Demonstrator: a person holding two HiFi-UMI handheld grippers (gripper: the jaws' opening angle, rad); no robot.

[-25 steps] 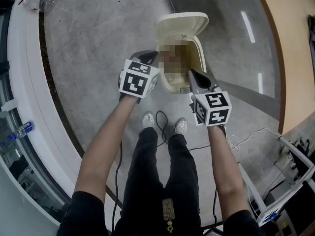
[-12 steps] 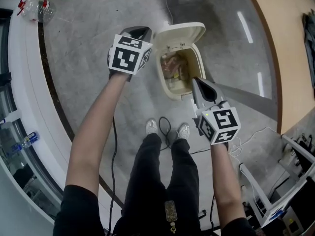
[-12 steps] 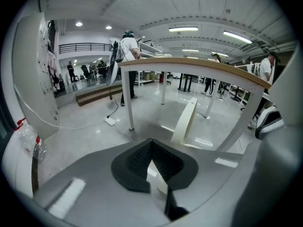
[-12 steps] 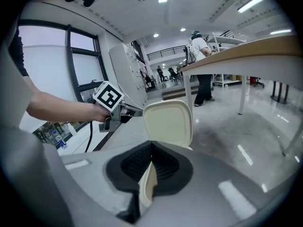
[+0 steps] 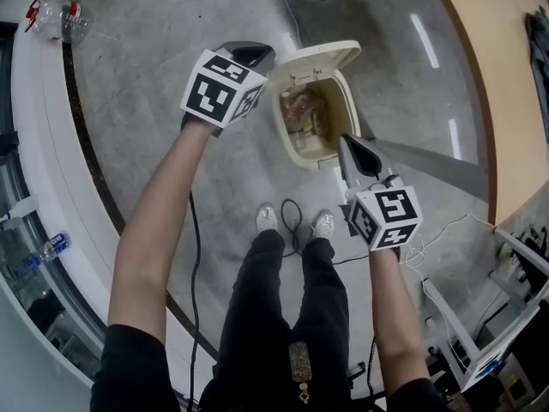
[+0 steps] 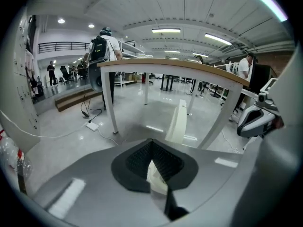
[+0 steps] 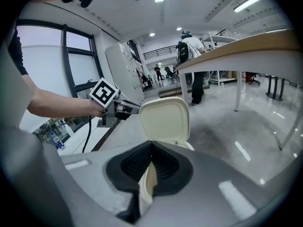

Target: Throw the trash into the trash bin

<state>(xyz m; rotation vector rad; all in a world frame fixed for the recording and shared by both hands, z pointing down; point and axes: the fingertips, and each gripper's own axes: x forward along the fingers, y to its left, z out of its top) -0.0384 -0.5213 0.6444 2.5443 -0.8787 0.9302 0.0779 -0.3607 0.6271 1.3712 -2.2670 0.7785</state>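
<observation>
The cream trash bin [image 5: 330, 148] stands on the floor in front of my feet with its lid [image 5: 319, 57] flipped up. Crumpled trash [image 5: 302, 114] lies inside. My left gripper [image 5: 256, 52] hangs just left of the lid; its jaws are closed and hold nothing. In its own view the left gripper [image 6: 151, 143] points past the lid [image 6: 179, 121], which shows edge-on. My right gripper [image 5: 345, 142] hovers over the bin's near right rim, shut and empty. The right gripper [image 7: 151, 144] faces the raised lid [image 7: 165, 119].
A white curved ledge [image 5: 43, 127] runs along the left, with plastic bottles [image 5: 58, 11] on it. A black cable [image 5: 287, 215] loops on the floor between my shoes. A wooden table [image 5: 493, 84] stands at the right, white frames behind it. People stand far off.
My left gripper has lifted off the bin's left rim and swung left and up, beside the lid. My right gripper has risen a little at the near right rim.
</observation>
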